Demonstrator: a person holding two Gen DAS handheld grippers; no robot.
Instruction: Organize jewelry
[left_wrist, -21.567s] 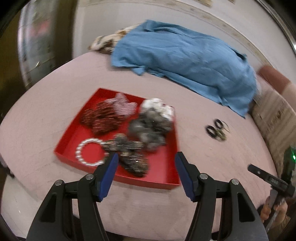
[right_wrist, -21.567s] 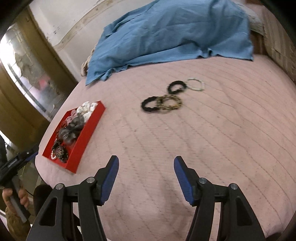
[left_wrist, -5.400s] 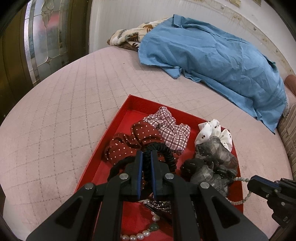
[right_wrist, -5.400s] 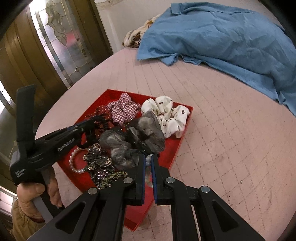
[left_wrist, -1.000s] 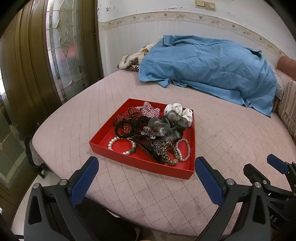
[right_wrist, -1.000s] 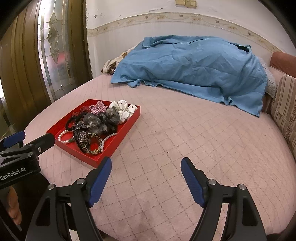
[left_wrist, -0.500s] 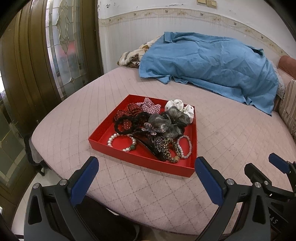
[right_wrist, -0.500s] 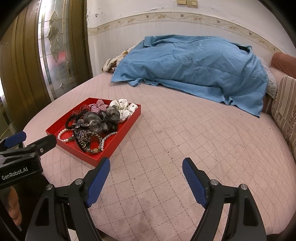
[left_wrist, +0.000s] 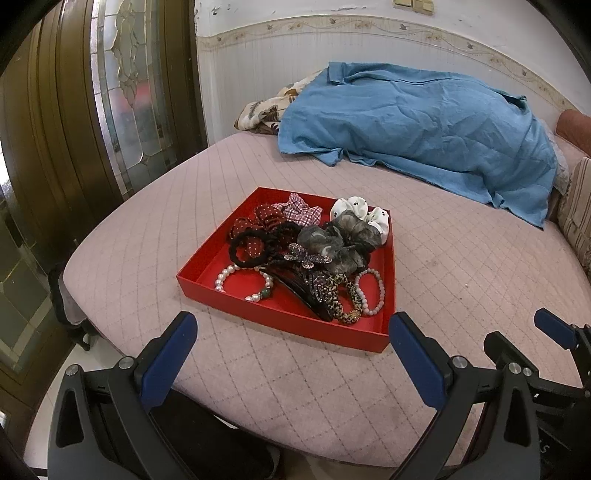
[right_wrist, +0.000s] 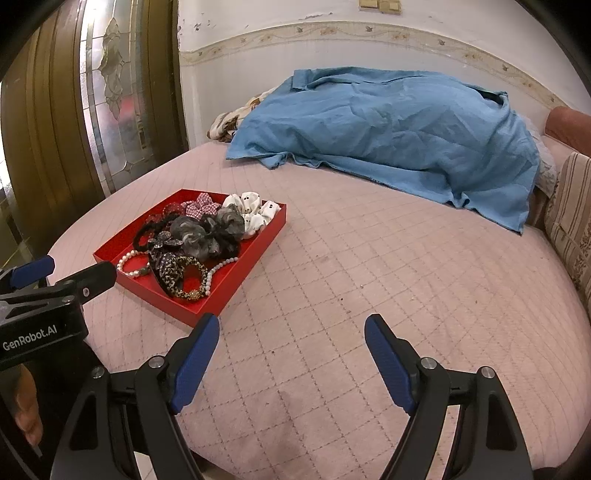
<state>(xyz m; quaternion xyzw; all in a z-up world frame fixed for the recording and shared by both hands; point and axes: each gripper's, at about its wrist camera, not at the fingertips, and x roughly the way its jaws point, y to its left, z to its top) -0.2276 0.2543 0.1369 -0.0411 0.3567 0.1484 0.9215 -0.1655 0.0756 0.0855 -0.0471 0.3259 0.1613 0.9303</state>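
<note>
A red tray (left_wrist: 280, 319) (right_wrist: 255, 254) lies on the pink quilted bed. It holds scrunchies (left_wrist: 340, 240), a black hair tie (left_wrist: 247, 247), a pearl bracelet (left_wrist: 229, 275) (right_wrist: 129, 264), a dark hair clip (left_wrist: 306, 291) and a leopard-print band (left_wrist: 341, 295) (right_wrist: 184, 273). My left gripper (left_wrist: 291, 332) hangs open just short of the tray's near edge, with nothing between its fingers. My right gripper (right_wrist: 291, 332) stands open over bare quilt to the right of the tray, also holding nothing. In the left wrist view the right gripper's fingers (left_wrist: 554, 328) show at the lower right.
A rumpled blue cloth (left_wrist: 424, 122) (right_wrist: 388, 125) covers the far side of the bed, with a floral cloth (left_wrist: 262, 110) at its left end. A striped cushion (right_wrist: 569, 221) sits at the right. A wooden door with patterned glass (left_wrist: 122, 85) stands left of the bed.
Both grippers stay open and in place. The tray and its contents have not moved.
</note>
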